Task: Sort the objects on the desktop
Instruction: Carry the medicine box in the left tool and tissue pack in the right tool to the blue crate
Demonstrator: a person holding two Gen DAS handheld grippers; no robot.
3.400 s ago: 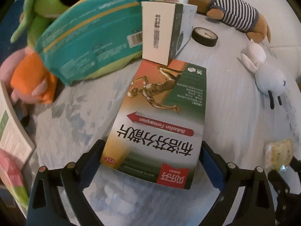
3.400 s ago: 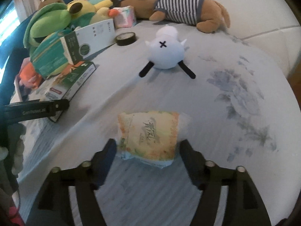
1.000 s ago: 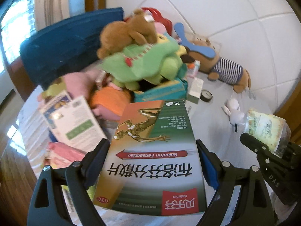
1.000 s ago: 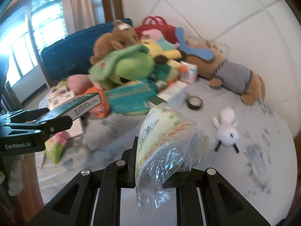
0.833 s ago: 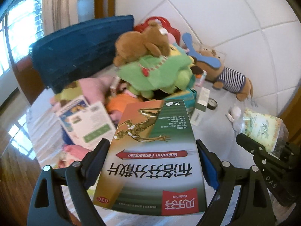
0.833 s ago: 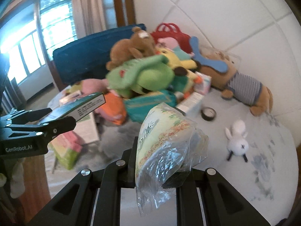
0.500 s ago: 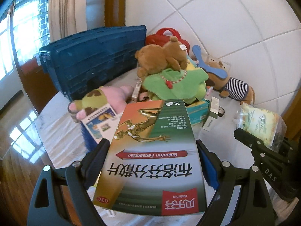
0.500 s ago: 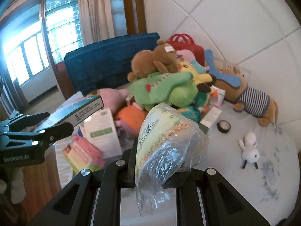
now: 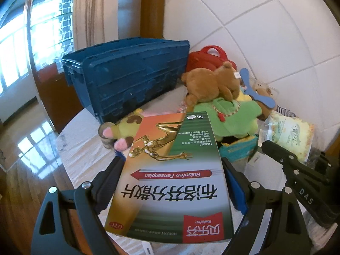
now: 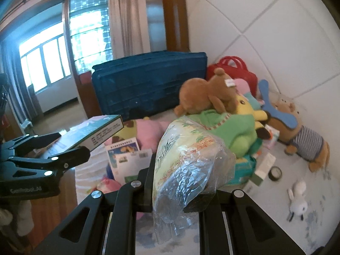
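Observation:
A flat green and orange medicine box (image 9: 170,176) with a golden figure printed on it is clamped by its long sides in my left gripper (image 9: 171,182), held up above the table. From the right wrist view the same medicine box (image 10: 95,132) shows edge-on at the left. My right gripper (image 10: 180,182) is shut on a soft yellow-green packet in clear plastic (image 10: 187,161), squeezed between the pads and raised over the table. That packet (image 9: 291,133) also appears at the right of the left wrist view.
A blue plastic crate (image 9: 131,78) stands at the back of the round cloth-covered table (image 9: 80,142). A heap of plush toys (image 10: 223,110), a red bag (image 10: 235,68), small boxes, a tape roll (image 10: 275,173) and a white bunny toy (image 10: 297,201) lie beyond. A tiled wall is behind.
Both grippers have risen and drawn back from the table with their loads still held. The crate and the window have come into view and the toy heap looks farther away.

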